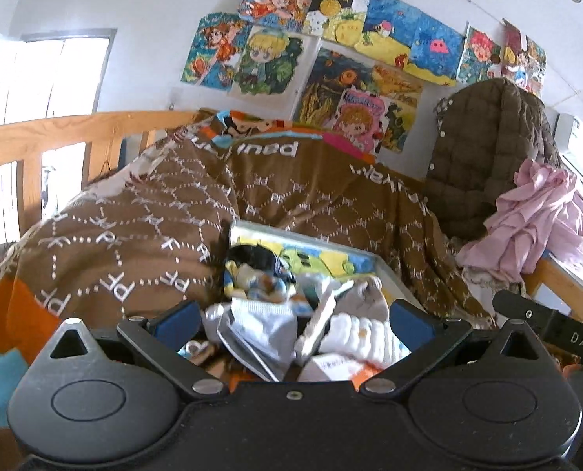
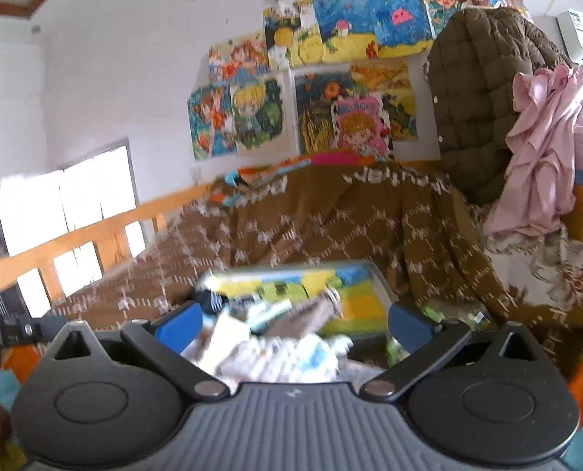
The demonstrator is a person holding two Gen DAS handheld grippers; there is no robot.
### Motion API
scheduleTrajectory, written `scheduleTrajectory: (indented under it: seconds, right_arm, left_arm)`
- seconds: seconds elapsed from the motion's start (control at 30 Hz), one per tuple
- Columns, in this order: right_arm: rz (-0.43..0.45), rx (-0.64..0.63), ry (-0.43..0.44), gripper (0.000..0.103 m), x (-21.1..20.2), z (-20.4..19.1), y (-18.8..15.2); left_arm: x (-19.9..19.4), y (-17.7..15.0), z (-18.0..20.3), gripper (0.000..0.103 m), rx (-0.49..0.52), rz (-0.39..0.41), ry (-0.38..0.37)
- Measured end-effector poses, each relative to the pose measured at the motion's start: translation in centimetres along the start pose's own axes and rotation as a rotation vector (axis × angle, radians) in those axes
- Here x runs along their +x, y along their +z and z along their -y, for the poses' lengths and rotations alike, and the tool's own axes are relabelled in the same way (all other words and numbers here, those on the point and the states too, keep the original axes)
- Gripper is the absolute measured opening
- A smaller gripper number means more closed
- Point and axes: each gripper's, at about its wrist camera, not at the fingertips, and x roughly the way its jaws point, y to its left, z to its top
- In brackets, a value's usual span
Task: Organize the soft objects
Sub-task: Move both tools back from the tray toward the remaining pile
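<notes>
A shallow tray (image 1: pixel 389 274) with a colourful cartoon bottom lies on the bed and holds a pile of socks and small soft items (image 1: pixel 276 314). My left gripper (image 1: pixel 293 322) is open, its blue pads (image 1: pixel 175 320) spread wide on either side of the pile, with white and grey socks (image 1: pixel 364 333) between them. My right gripper (image 2: pixel 293 324) is also open just above the same tray (image 2: pixel 381 278), over blurred white and grey socks (image 2: pixel 291 337). Neither gripper visibly grips anything.
A brown patterned blanket (image 1: pixel 134 235) is bunched behind and left of the tray. A wooden bed rail (image 1: pixel 56 129) runs at left. A brown quilted jacket (image 1: pixel 487 149) and pink garment (image 1: pixel 538 216) hang at right. Drawings cover the wall (image 1: pixel 134 19).
</notes>
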Motion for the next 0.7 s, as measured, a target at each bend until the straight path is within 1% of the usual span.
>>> scheduleTrajectory:
  seconds: [0.13,0.37,0.43,0.5,0.57,0.63,0.7]
  right_arm:
    - [-0.116,-0.005,-0.038,0.103,-0.1,-0.2,-1.3]
    - [-0.274,0.059,-0.027,0.103,0.8,0.5,-3.0]
    - [-0.317,0.064,-0.039,0.103,1.4,0.6,-3.2]
    - [-0.352,0.073,-0.044,0.103,2.1,0.9,-3.4]
    - [-0.389,0.078,-0.031,0.103,2.8,1.2,-3.4]
    - [-0.405,0.053,-0.019,0.103,3.7,1.3,-3.1]
    - [-0.403,-0.002,-0.006,0.103,4.6,1.4,-2.4]
  left_arm:
    - [0.0,-0.5,0.6,0.102,0.037,-0.031,-0.010]
    - [1.1,-1.6,1.1,0.102,0.082,-0.097,-0.030]
    - [1.6,-1.9,1.2,0.102,0.091,-0.120,-0.035]
    - [2.3,-2.1,1.2,0.102,0.103,-0.139,-0.044]
    - [3.1,-2.1,1.2,0.102,0.124,-0.154,-0.051]
    - [4.0,-2.1,1.1,0.102,0.153,-0.161,-0.057]
    - [4.9,-2.2,1.0,0.102,0.173,-0.166,-0.063]
